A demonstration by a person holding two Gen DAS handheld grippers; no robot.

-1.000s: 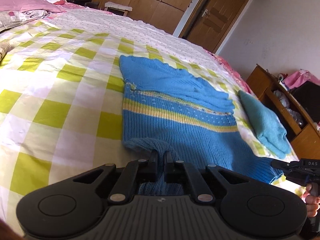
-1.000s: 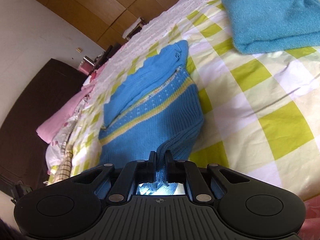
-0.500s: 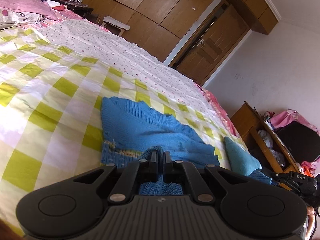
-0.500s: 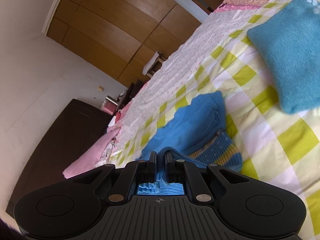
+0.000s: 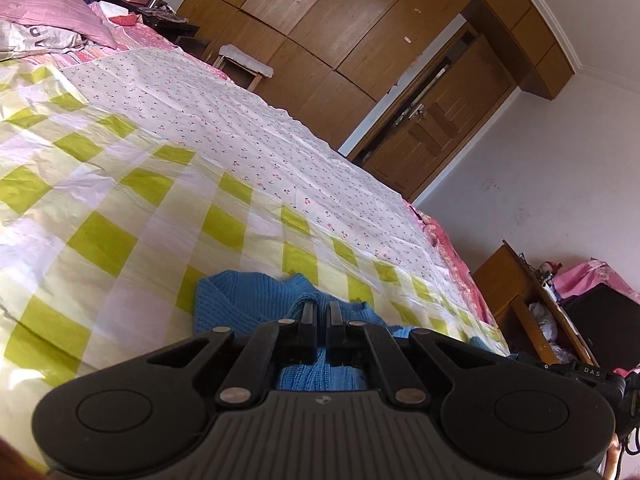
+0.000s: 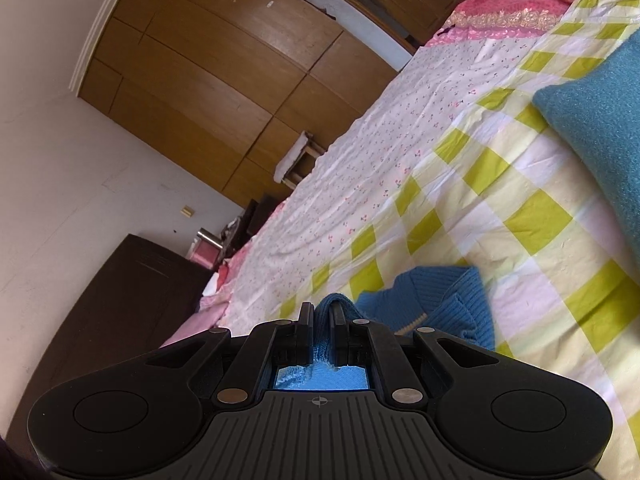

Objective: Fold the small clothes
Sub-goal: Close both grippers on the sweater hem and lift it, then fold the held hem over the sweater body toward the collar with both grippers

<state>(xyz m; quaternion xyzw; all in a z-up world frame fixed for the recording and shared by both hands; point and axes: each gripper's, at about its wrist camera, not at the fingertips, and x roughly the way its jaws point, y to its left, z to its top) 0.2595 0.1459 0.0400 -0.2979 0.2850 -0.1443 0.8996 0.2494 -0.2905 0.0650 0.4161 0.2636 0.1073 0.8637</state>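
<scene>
Each gripper is clamped on knit: the left gripper (image 5: 321, 312) and the right gripper (image 6: 321, 314) both pinch the hem edge of the one blue sweater (image 5: 240, 304). Its remaining body lies just ahead on the checked bedspread (image 5: 120, 216), collar end farthest, probably. One folded teal garment (image 6: 600, 128) sits well apart, nearer the right.

left wrist: low over bed (image 5: 120, 184), facing wardrobe (image 5: 320, 20) | right wrist: likewise | shared: bed, wardrobe
</scene>
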